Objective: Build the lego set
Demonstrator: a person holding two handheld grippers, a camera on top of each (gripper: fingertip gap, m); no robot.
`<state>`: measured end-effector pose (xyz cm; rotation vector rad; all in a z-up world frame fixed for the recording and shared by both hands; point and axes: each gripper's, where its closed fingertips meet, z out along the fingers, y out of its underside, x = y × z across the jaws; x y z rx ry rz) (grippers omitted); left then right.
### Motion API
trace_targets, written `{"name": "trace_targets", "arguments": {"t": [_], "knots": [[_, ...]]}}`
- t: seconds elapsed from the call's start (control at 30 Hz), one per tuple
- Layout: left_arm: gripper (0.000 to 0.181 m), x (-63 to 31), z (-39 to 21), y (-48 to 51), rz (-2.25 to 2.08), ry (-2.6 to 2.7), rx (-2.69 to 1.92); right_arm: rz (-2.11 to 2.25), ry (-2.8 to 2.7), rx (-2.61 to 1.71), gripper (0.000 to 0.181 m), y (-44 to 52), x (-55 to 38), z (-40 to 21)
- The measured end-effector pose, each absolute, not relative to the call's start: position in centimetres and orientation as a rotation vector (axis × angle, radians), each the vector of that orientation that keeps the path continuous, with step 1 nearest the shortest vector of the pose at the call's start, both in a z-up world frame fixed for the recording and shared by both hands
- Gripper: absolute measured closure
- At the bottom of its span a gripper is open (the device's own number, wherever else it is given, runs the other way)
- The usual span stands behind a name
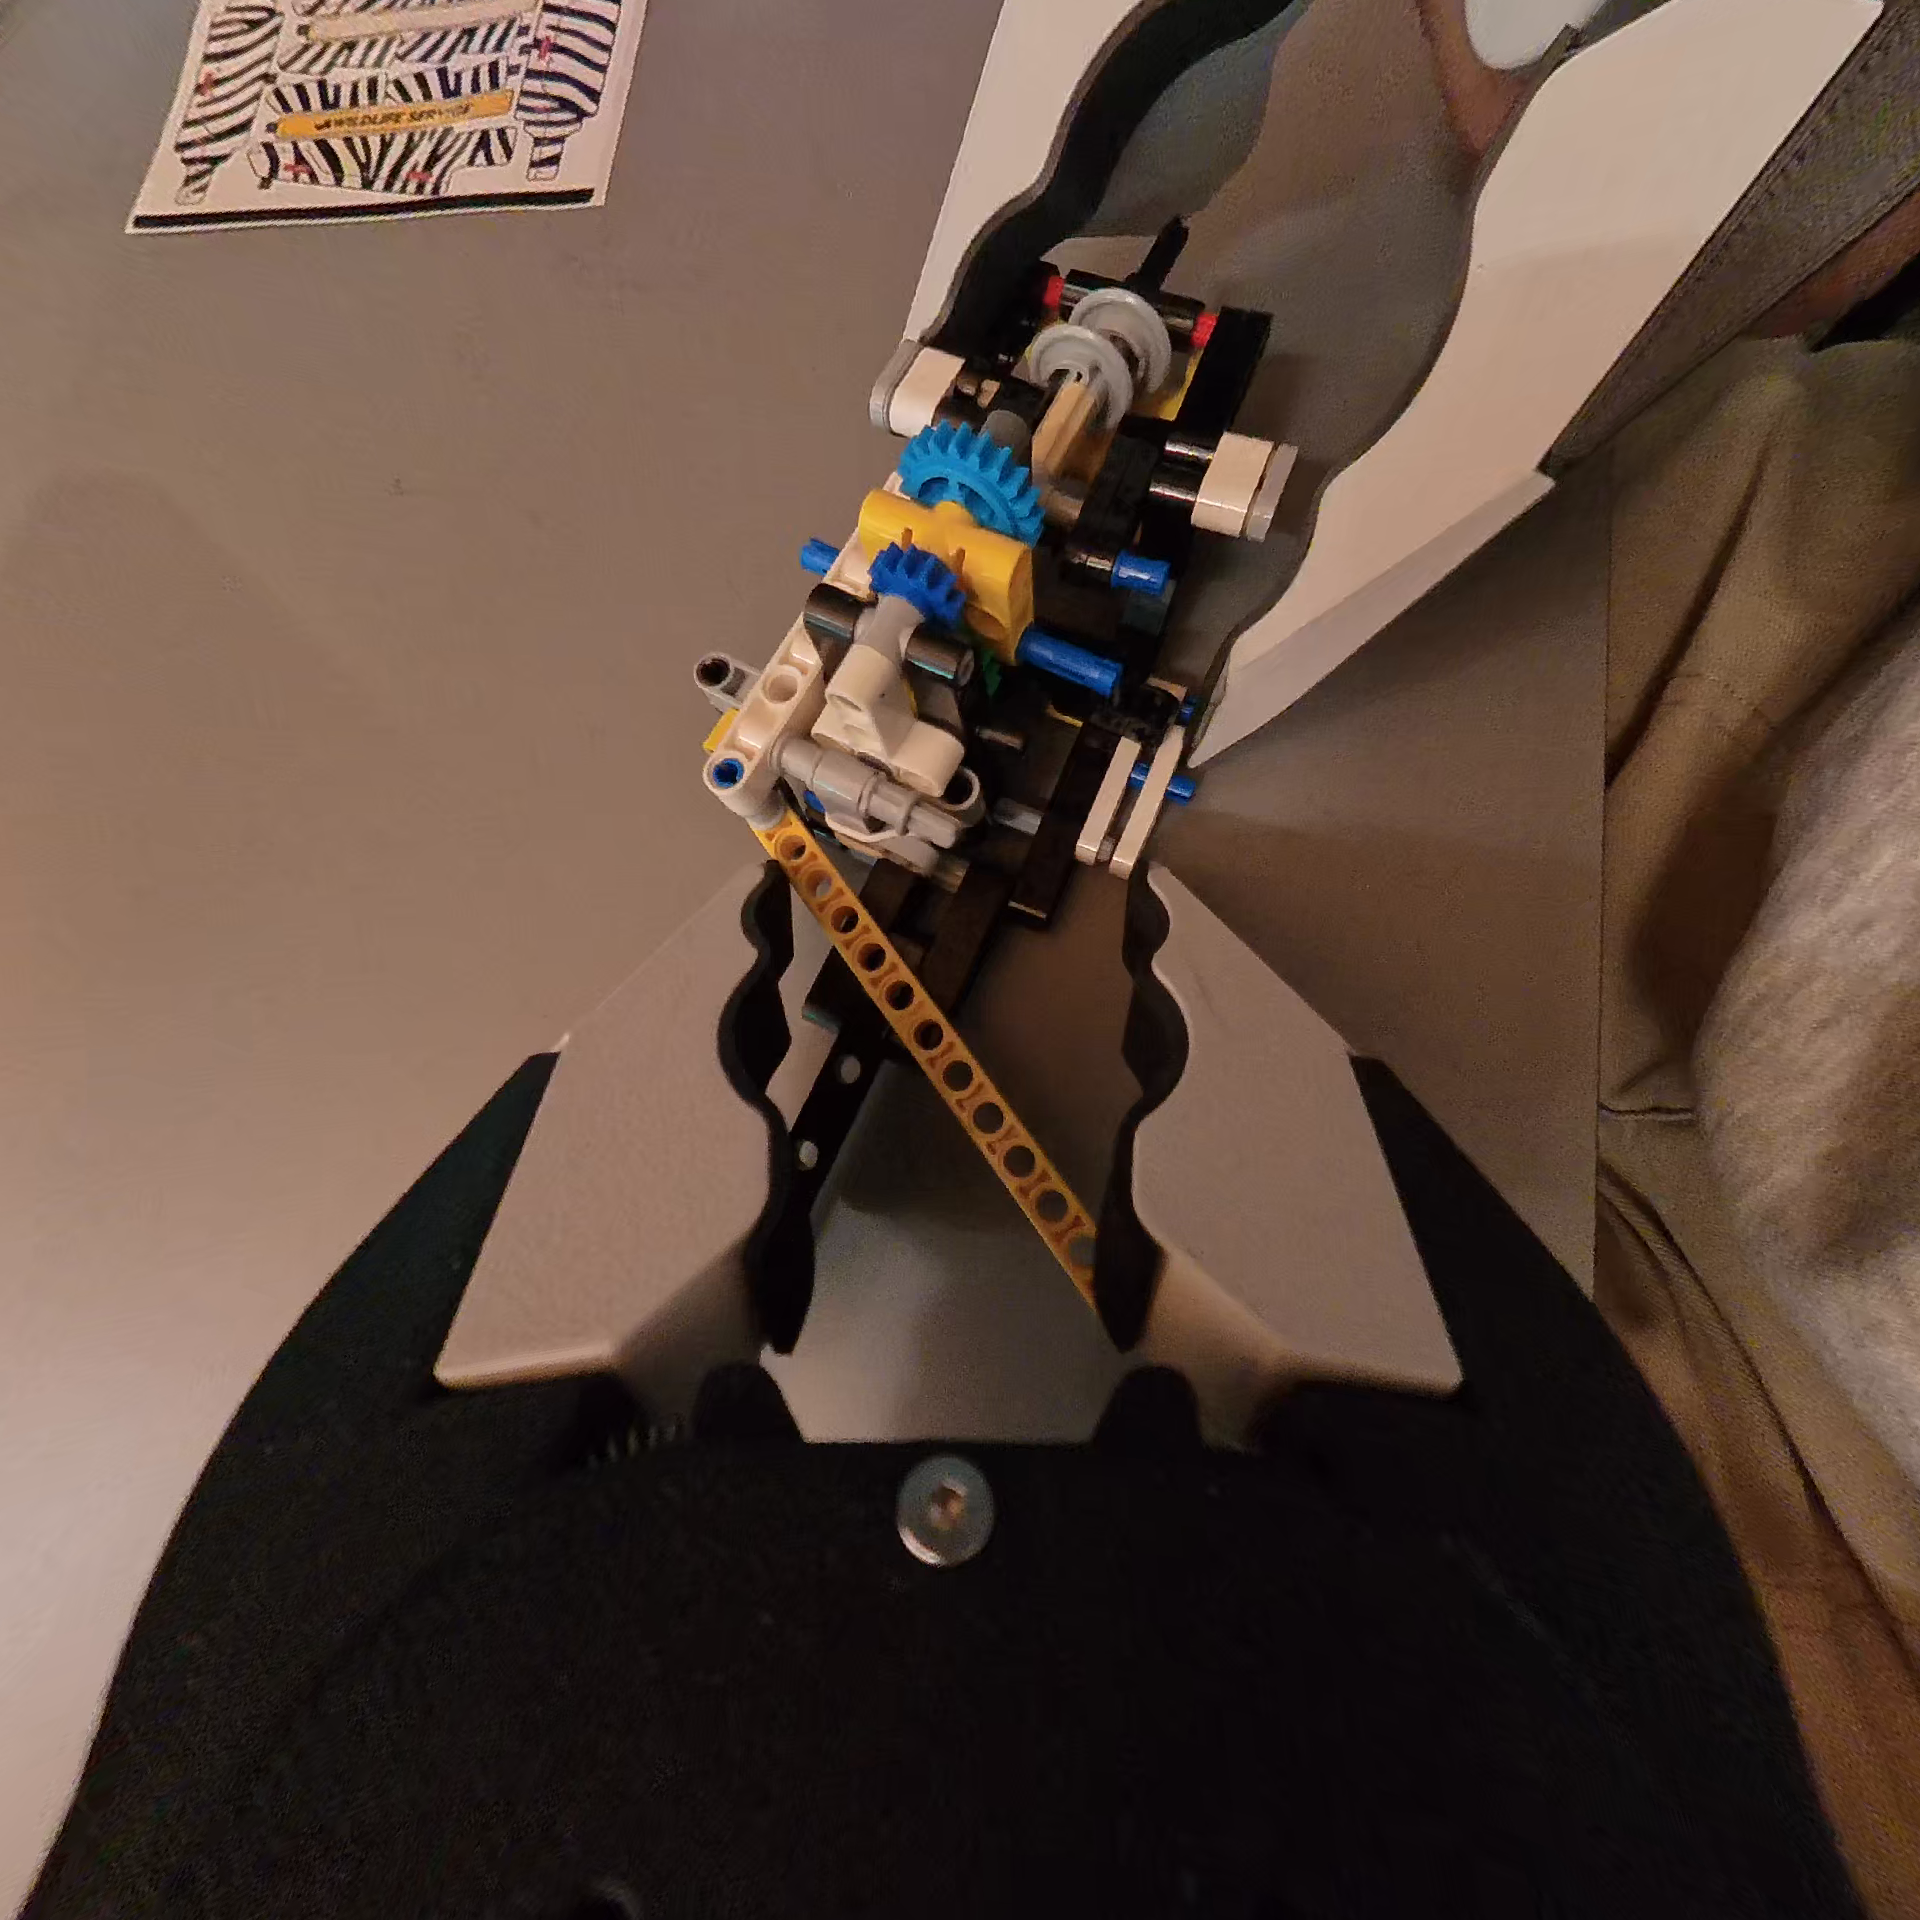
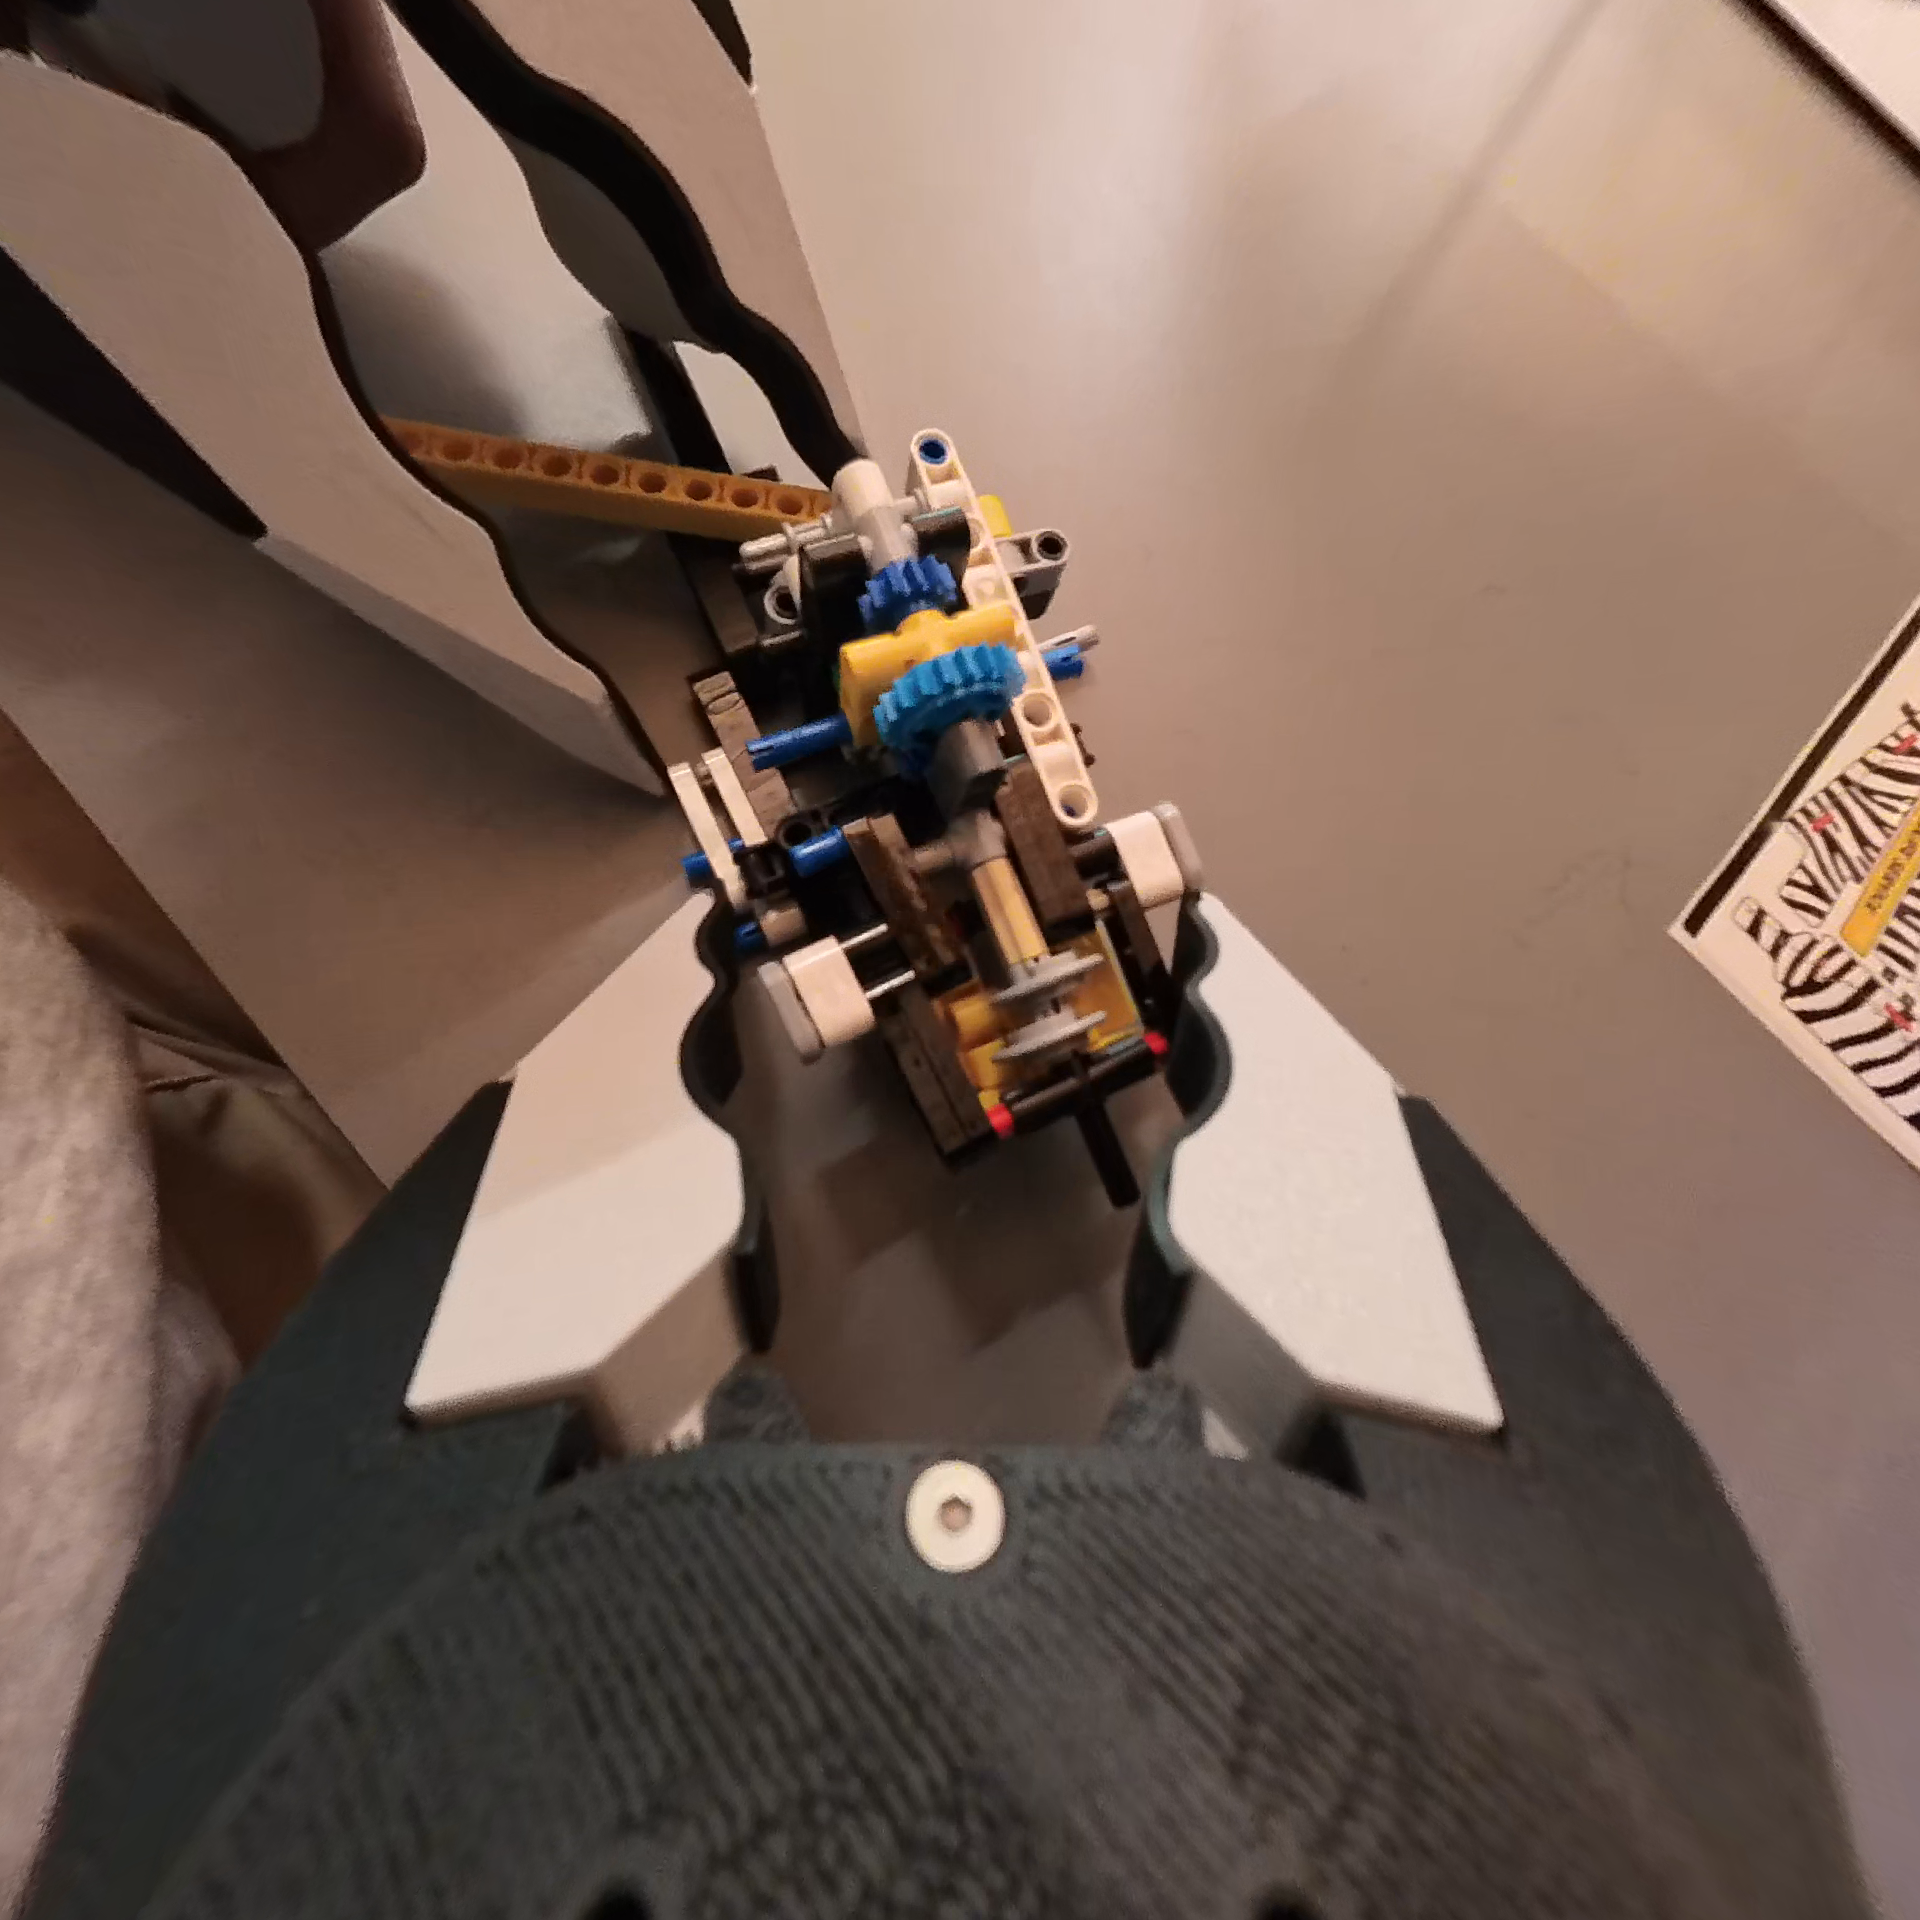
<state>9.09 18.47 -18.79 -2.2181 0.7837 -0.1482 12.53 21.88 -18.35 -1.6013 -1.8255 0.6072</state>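
- The lego assembly [image 1: 987, 644] hangs between the two tongs, one at each of its ends, above the grey surface [image 1: 364, 727].
- The left tongs [image 1: 945, 935] are clamped on the assembly's near end: their wavy black pads [image 1: 753, 1049] close against a black beam and a long yellow holed beam [image 1: 935, 1039] that slants across the gap from one finger to the other.
- The right tongs [image 2: 956, 1039] hold the opposite end of the assembly [image 2: 935, 790]. Their right pad [image 2: 1184, 1039] presses the black frame near the red pin ends; whether the left pad touches the white block beside it I cannot tell.
- Midway between the two tongs sit a light-blue gear [image 1: 971, 478] and a smaller dark-blue gear [image 1: 914, 582] on a yellow block, with blue pins sticking out sideways.
- Just ahead of the right tongs' tips, two grey discs [image 2: 1044, 987] sit on an axle over a yellow plate.
- In the right wrist view the yellow holed beam [image 2: 623, 483] runs back into the far-off left tongs [image 2: 582, 343].
- A zebra-striped sticker sheet [image 1: 395, 104] lies flat on the surface, well beyond and to the left of the left tongs, and far to the right of the right tongs [image 2: 1839, 914].
- Beige and grey fabric [image 1: 1766, 831] fills the edge to the right of the left tongs.
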Motion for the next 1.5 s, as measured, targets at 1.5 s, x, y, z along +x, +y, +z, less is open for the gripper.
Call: {"name": "trace_targets", "arguments": {"t": [1.5], "knots": [[0.122, 9.1, -18.9, 17.1, -0.094, 0.818, -2.316, 0.613, -1.881, -1.538, 0.092, 22.0, 13.1, -18.2]]}}
